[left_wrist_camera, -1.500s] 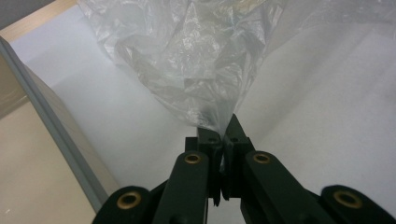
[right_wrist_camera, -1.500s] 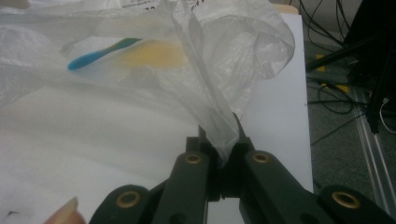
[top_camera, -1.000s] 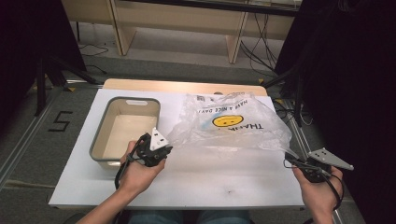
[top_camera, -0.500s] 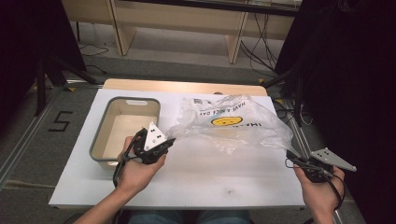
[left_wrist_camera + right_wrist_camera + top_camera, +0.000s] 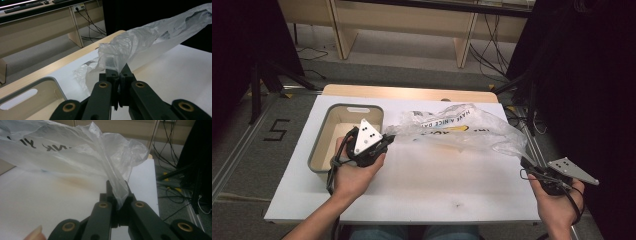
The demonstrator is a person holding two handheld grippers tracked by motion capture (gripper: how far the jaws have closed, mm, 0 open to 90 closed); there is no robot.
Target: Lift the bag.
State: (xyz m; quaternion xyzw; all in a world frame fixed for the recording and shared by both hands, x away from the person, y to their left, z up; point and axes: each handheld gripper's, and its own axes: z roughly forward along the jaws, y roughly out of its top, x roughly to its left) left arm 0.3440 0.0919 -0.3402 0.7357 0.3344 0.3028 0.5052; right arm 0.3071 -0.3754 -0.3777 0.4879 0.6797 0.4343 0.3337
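— Holding anything just now?

— Yes. My left tool (image 5: pixel 388 140) is clamped on one end of the clear plastic bag (image 5: pixel 459 131), and my right tool (image 5: pixel 526 164) is clamped on the other end. In the left gripper view the jaws stand pressed together with a bunched fold of the film (image 5: pixel 117 53) pinched between them; in the right gripper view a twisted strip of the bag (image 5: pixel 117 187) runs down into the closed jaws.

— Where is the bag, then?

— Stretched between my two tools above the white tabletop (image 5: pixel 422 185), running from just beside the grey bin (image 5: pixel 319 165) on my left across to the tabletop's right edge. Its middle sags toward the surface; whether it touches there I cannot tell. Black lettering and a bit of yellow print show through the film.

— And the bin?

— It sits on the left part of the tabletop, near my left hand (image 5: pixel 354 175). My right hand (image 5: pixel 557 205) is at the near right corner.
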